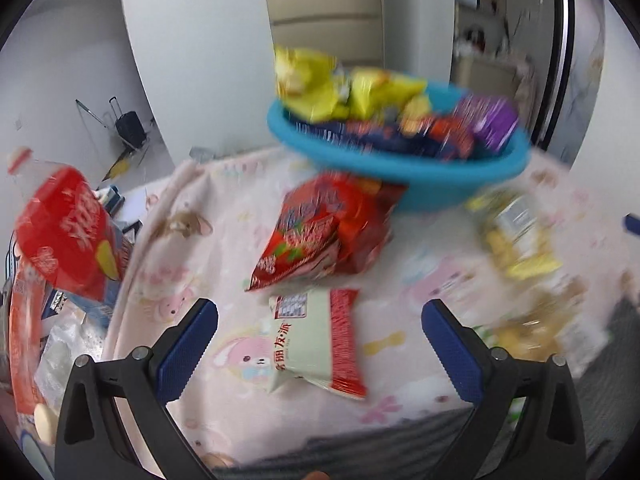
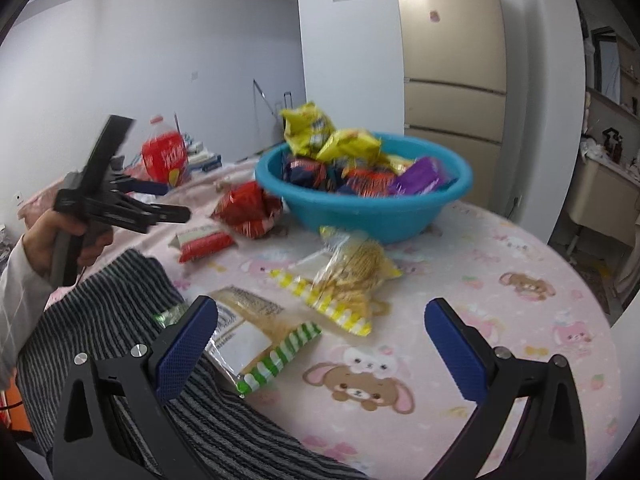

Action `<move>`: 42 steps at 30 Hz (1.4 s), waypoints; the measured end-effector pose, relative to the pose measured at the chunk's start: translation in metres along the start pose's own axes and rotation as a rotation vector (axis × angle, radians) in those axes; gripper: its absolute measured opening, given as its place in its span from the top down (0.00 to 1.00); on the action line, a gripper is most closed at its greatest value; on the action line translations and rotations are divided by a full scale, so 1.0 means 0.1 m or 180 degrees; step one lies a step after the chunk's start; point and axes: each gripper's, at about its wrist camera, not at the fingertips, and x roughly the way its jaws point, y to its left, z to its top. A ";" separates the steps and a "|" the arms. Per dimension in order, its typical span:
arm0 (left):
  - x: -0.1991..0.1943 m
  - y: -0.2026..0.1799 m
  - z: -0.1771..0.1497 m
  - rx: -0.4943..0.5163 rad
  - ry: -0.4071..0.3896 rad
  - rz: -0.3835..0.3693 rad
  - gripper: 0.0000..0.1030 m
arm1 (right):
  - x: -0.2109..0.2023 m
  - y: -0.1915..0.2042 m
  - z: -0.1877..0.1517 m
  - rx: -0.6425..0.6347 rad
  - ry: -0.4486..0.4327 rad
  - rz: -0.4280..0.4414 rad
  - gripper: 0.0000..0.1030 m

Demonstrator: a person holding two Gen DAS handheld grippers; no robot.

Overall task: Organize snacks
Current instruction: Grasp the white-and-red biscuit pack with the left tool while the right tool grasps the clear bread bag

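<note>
Both your claws, left (image 1: pixel 320 344) and right (image 2: pixel 320 344), were spread wide and empty. The white-red snack packet (image 1: pixel 318 344) looked light, crinkly and slippery; pinch its sealed end.

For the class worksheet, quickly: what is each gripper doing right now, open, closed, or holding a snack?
Left gripper: open, holding nothing, above the white-and-red snack packet.
Right gripper: open, holding nothing, near the green-striped packet.

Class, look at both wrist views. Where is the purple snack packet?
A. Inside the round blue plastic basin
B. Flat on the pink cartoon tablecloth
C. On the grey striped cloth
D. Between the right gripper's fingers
A: the purple snack packet lies inside the round blue plastic basin, among other packets.
</note>
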 end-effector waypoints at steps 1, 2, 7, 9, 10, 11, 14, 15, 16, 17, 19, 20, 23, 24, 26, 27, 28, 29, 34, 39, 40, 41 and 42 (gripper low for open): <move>0.09 0.00 -0.01 0.0014 0.0063 0.0022 0.00 | 0.05 -0.01 -0.02 0.0018 0.0046 0.0005 0.00; 0.20 0.00 -0.02 0.0012 0.0147 0.0058 0.00 | 0.09 -0.01 -0.05 0.0036 0.0091 0.0015 0.00; 0.48 0.06 -0.11 -0.0137 0.0290 -0.0102 0.07 | 0.22 -0.03 -0.15 0.0046 0.0249 0.0008 0.00; 0.58 0.07 -0.14 -0.0160 0.0361 -0.0119 0.19 | 0.28 -0.04 -0.16 0.0064 0.0310 0.0008 0.00; 0.61 0.07 -0.16 -0.0170 0.0393 -0.0132 0.22 | 0.30 -0.05 -0.16 0.0064 0.0333 0.0008 0.00; 0.65 0.09 -0.18 -0.0187 0.0424 -0.0153 0.28 | 0.31 -0.05 -0.16 0.0062 0.0347 0.0006 0.00; 0.73 0.13 -0.23 -0.0259 0.0406 -0.0290 0.40 | 0.35 -0.04 -0.10 0.0071 0.0367 -0.0014 0.00; 0.72 0.13 -0.24 -0.0269 0.0392 -0.0315 0.40 | 0.36 -0.04 -0.08 0.0078 0.0374 -0.0022 0.00; 0.71 0.14 -0.24 -0.0280 0.0375 -0.0347 0.40 | 0.39 -0.05 -0.05 0.0104 0.0388 -0.0023 0.00; 0.70 0.14 -0.25 -0.0284 0.0341 -0.0392 0.40 | 0.41 -0.06 -0.03 0.0155 0.0403 0.0001 0.00; 0.68 0.12 -0.26 -0.0270 0.0312 -0.0400 0.40 | 0.48 -0.10 0.05 0.0322 0.0414 0.0087 0.00; 0.67 0.11 -0.26 -0.0255 0.0289 -0.0390 0.40 | 0.53 -0.13 0.09 0.0413 0.0414 0.0098 0.00; 0.60 0.07 -0.27 -0.0236 0.0211 -0.0390 0.40 | 0.71 -0.22 0.23 0.0635 0.0439 0.0054 0.00; 0.58 0.08 -0.28 -0.0234 0.0185 -0.0383 0.40 | 0.79 -0.26 0.27 0.0735 0.0461 0.0058 0.00; 0.55 0.07 -0.28 -0.0228 0.0152 -0.0373 0.40 | 0.97 -0.35 0.34 0.0968 0.0520 0.0116 0.00; 0.55 0.07 -0.28 -0.0222 0.0143 -0.0368 0.40 | 1.05 -0.38 0.36 0.1069 0.0535 0.0134 0.00; 0.54 0.06 -0.28 -0.0216 0.0139 -0.0368 0.40 | 1.15 -0.43 0.38 0.1201 0.0559 0.0177 0.00; 0.53 0.07 -0.28 -0.0211 0.0133 -0.0371 0.40 | 1.22 -0.47 0.37 0.1329 0.0562 0.0235 0.00; 0.49 0.12 -0.33 -0.0230 0.0093 -0.0373 0.40 | 1.51 -0.55 0.37 0.1657 0.0646 0.0120 0.01; 0.47 0.12 -0.34 -0.0271 0.0031 -0.0381 0.40 | 1.61 -0.41 0.36 0.1346 0.0760 0.0032 0.28; 0.45 0.12 -0.33 -0.0269 0.0006 -0.0380 0.40 | 1.60 -0.40 0.37 0.1327 0.0760 0.0036 0.29; 0.44 0.11 -0.33 -0.0264 -0.0016 -0.0378 0.40 | 1.58 -0.41 0.38 0.1313 0.0759 0.0022 0.30; 0.42 0.10 -0.33 -0.0258 -0.0044 -0.0374 0.40 | 1.57 -0.41 0.38 0.1295 0.0759 0.0019 0.34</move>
